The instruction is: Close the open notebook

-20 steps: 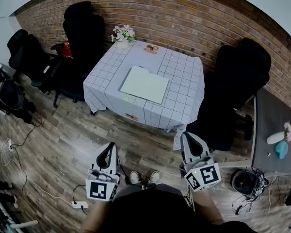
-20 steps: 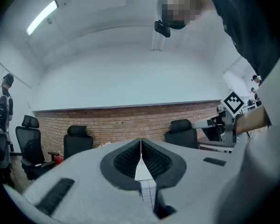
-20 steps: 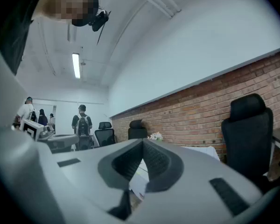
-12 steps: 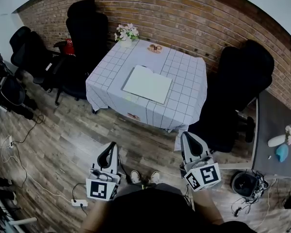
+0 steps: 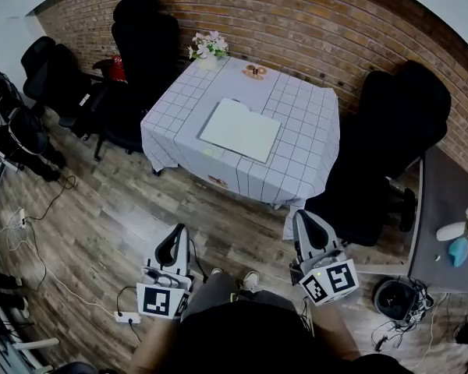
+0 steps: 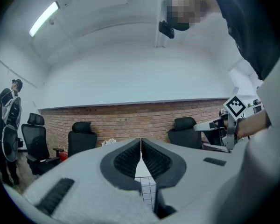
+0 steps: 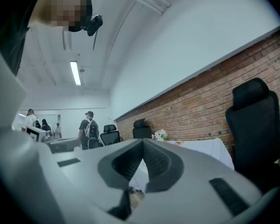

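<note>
An open white notebook [image 5: 240, 129] lies flat in the middle of a small table [image 5: 305, 164] covered with a white grid-pattern cloth, near the brick wall. My left gripper [image 5: 171, 248] and my right gripper [image 5: 307, 231] hang close to my body over the wooden floor, well short of the table. Both are shut with nothing between the jaws. In the left gripper view my left gripper [image 6: 141, 140] points level at the table, its pads pressed together. The right gripper view shows my right gripper [image 7: 143, 143] shut too, with the table [image 7: 203, 146] ahead to the right.
Black office chairs [image 5: 143, 33] stand left of the table, another chair [image 5: 394, 123] at its right. A flower pot [image 5: 208, 47] and a small dish [image 5: 256, 72] sit at the table's far edge. A dark side table [image 5: 444, 209] is at the right. Cables and a power strip [image 5: 127, 316] lie on the floor. A person [image 6: 7, 125] stands at far left.
The table and notebook have shifted slightly right and down in the head view. Both grippers keep their places, shut.
</note>
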Tool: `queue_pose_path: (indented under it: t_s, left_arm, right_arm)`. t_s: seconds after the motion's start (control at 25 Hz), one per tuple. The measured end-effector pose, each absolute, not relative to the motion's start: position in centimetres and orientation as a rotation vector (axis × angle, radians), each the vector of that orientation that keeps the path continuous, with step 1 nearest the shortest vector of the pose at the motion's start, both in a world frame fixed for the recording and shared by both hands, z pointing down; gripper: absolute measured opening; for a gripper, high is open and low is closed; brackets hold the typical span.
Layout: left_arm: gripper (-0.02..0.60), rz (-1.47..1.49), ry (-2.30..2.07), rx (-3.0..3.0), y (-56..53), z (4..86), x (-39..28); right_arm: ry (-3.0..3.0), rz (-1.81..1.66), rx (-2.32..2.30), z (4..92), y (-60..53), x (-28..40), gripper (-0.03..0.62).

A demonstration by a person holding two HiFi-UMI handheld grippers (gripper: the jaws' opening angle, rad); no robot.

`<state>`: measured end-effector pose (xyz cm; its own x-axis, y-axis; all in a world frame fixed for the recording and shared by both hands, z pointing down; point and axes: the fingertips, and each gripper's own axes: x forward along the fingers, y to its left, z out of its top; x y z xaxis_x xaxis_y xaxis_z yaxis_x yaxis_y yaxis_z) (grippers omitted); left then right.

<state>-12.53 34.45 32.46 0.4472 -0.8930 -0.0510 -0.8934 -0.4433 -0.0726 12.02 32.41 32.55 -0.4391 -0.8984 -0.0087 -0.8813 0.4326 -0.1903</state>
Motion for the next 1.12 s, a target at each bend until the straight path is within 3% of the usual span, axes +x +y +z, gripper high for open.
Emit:
queue_pose_path:
  t_s: [0.48, 1.12]
  left_arm:
    - [0.029, -0.014, 1.637, -2.61, 29.5, 34.5, -13.1]
    - [0.029, 0.04, 1.585, -2.779, 6.1, 37.1, -18.9]
  right_arm:
    - [2.618, -0.303, -1.581, 34.4, 27.4, 11.1, 0.014]
    - [2.683, -0.344, -1.714, 35.5, 6.6, 4.2, 0.014]
